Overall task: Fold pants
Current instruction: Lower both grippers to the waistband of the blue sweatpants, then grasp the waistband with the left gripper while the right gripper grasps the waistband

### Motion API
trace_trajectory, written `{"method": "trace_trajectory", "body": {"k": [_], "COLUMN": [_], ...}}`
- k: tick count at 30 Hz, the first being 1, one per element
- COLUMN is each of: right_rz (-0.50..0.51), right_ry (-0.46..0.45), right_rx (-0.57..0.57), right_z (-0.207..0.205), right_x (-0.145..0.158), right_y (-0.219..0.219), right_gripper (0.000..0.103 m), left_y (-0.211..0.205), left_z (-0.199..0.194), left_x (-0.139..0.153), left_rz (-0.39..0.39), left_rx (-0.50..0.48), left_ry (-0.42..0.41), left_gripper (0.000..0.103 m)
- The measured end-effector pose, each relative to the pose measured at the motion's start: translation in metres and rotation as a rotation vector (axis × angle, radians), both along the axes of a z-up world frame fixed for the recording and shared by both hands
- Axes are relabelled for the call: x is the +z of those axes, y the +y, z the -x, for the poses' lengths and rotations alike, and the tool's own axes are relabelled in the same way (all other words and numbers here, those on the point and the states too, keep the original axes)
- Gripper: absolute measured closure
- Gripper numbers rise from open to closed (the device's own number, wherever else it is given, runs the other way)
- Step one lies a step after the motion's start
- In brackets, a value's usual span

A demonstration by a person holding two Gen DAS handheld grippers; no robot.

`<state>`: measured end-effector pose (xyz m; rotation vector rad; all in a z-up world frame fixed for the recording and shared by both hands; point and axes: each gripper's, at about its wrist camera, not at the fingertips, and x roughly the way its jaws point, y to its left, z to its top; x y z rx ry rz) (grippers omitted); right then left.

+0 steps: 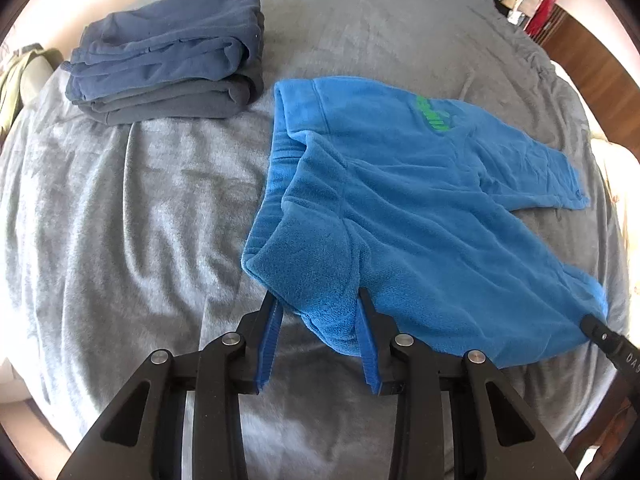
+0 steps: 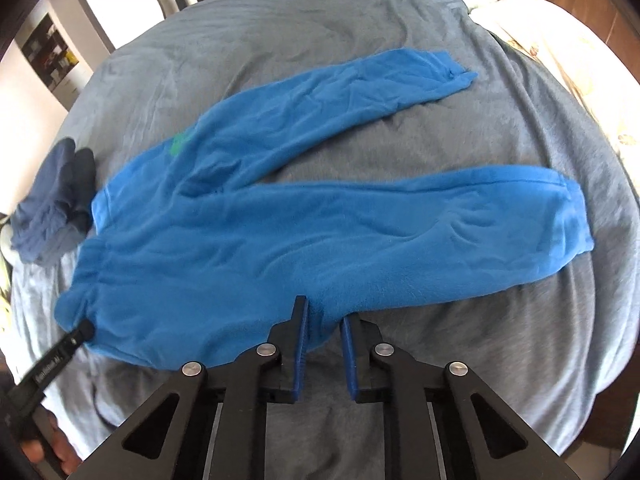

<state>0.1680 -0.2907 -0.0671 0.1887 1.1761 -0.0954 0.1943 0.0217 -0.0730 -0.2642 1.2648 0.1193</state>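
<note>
Grey plush bedding (image 1: 120, 208) covers the bed that fills both views, with clutter of a room blurred along the upper edges. Bright blue fleece pants (image 2: 304, 232) lie spread flat on it, their two legs forking toward the right of the right wrist frame and a small green mark (image 1: 434, 114) near the waist. In the upper left of the left wrist frame I see a stack of folded dark blue and grey garments (image 1: 168, 52), just beside the waistband yet apart from it.

My left hand-held gripper (image 1: 318, 300) sits at lower centre of its frame, fingers apart, with the waistband corner lying between them and not pinched. My right hand-held gripper (image 2: 324, 312) sits at lower centre of its frame, fingers slightly apart around the near edge of the pants. I cannot tell whether it presses the cloth.
</note>
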Motion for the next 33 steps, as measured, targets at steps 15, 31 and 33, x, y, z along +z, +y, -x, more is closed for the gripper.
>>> {"method": "trace_trajectory", "body": {"k": [15,31,33], "right_rz": [-0.020,-0.023,-0.023], "right_ry": [-0.018,-0.028,-0.027], "right_rx": [-0.014,-0.018,-0.020], "right_z": [-0.075,-0.190,-0.204], "right_x": [0.054,0.043,0.037], "right_y": [0.008,0.018,0.018], "right_gripper": [0.089,0.090,0.090], "left_y": [0.015,0.024,0.023], "left_z": [-0.054,-0.140,-0.150], "left_x": [0.027,0.019,0.017], "left_rz": [0.093,0.127,0.127], "left_rx": [0.074,0.114,0.110], "left_ry": [0.118,0.095,0.081], "left_gripper": [0.069,0.070,0.069]}}
